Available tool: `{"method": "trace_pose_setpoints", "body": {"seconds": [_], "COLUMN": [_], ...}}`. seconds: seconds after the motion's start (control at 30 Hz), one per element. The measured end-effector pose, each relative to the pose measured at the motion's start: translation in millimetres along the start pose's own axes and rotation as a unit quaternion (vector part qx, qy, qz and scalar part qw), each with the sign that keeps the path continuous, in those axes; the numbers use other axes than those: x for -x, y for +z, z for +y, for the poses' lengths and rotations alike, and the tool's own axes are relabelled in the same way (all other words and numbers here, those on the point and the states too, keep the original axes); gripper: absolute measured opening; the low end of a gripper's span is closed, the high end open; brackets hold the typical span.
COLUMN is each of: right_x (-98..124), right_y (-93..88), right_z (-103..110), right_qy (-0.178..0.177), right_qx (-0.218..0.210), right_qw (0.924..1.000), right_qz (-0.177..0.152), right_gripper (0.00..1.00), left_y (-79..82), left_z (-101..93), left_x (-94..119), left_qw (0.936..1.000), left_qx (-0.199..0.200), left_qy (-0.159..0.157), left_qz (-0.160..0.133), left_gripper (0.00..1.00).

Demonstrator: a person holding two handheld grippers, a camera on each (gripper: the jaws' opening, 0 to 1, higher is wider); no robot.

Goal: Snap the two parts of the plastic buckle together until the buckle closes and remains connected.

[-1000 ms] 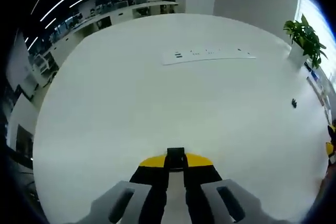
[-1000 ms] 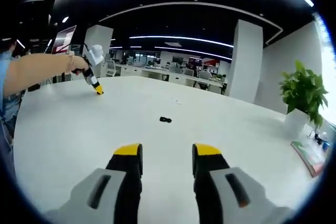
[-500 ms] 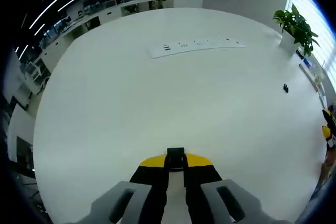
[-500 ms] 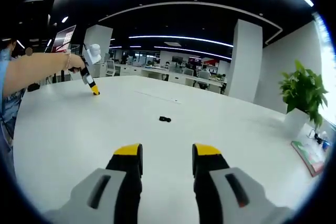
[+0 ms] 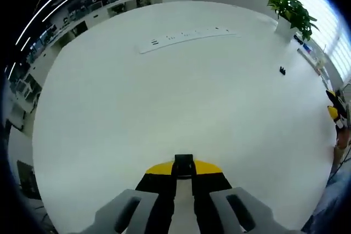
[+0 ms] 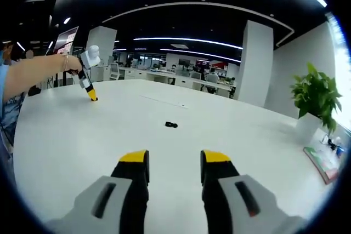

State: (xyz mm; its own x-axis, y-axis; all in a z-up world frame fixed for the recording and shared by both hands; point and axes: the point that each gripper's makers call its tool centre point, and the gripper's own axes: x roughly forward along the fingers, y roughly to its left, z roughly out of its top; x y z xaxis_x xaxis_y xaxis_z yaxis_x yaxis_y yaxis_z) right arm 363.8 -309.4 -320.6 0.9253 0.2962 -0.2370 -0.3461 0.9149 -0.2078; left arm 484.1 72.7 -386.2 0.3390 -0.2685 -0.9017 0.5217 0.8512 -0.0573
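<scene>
left gripper (image 6: 91,96) lifted higher, swung further from buckle (image 6: 171,124)

Buckle piece (image 6: 171,125), centre of the right gripper view: small dark speck on the worktop (image 6: 71,135), too small to tell its shape or which half it is. Same speck at upper right of the left gripper view (image 5: 282,70). Left claw (image 5: 184,166), bottom centre: a dark piece sits at the yellow tips, mostly hidden by the jaws. Other claw (image 5: 333,110) cut off at right edge. White strip (image 5: 186,36), upper centre: markings illegible.
</scene>
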Motion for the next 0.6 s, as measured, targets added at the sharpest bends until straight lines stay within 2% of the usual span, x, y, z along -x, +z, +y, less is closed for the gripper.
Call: {"method": "trace_pose_setpoints", "body": {"seconds": [0.3,0.6], "right_x": [1,0], "right_y": [0.1,-0.3], "right_z": [0,1], "right_qy": [-0.002,0.0], "right_qx": [0.001,0.0], "right_qw": [1.0,1.0], "right_qz": [-0.001,0.0], "right_gripper": [0.37,0.37], "left_y": [-7.2,-24.0], "left_z": [-4.4,-14.3], "left_x": [5,11], "left_qw": [0.9996,0.9983], "left_qx": [-0.026,-0.05], "left_qy": [-0.009,-0.024], "left_qz": [0.007,0.019], "left_gripper": [0.1,0.1]}}
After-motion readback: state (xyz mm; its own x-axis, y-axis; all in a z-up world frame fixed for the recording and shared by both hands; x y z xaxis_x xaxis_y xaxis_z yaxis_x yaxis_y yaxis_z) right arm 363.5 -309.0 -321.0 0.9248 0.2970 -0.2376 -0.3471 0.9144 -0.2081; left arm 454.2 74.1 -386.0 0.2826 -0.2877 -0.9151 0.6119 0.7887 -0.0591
